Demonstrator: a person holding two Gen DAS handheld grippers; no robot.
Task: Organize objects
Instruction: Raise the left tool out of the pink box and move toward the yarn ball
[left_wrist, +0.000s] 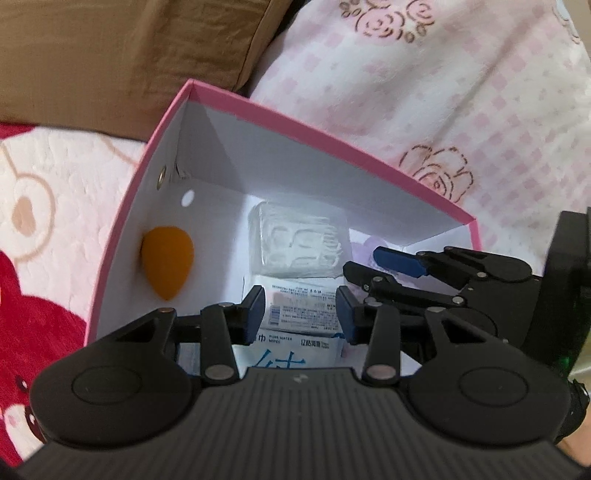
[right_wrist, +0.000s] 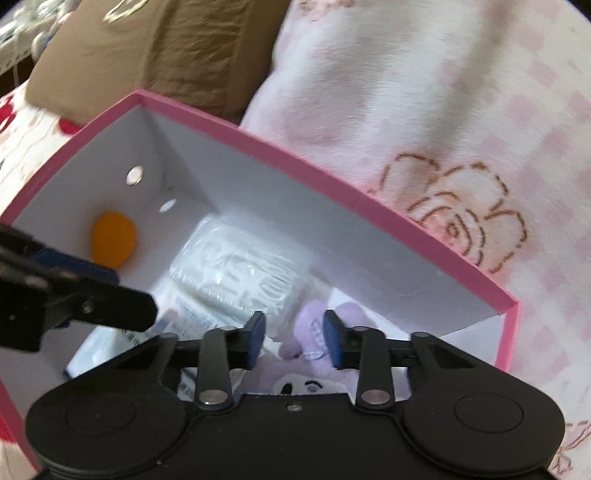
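Pink box (left_wrist: 325, 129), open-topped, on a bed with patterned blankets. Left wrist view: left gripper (left_wrist: 301, 314) released, poised over a wipes pack (left_wrist: 295, 332) on the box floor; an orange sponge (left_wrist: 166, 264) lies at the left wall, a clear packet (left_wrist: 299, 243) farther in. The wipes pack is probably light, soft and slippery; grip across its short width. Right wrist view: right gripper (right_wrist: 293, 338) released above a purple plush toy (right_wrist: 314, 328), likely light and compressible; pinch its body.

wipes pack (left_wrist: 295, 343) printed "PURE WATER WIPES", other print unreadable
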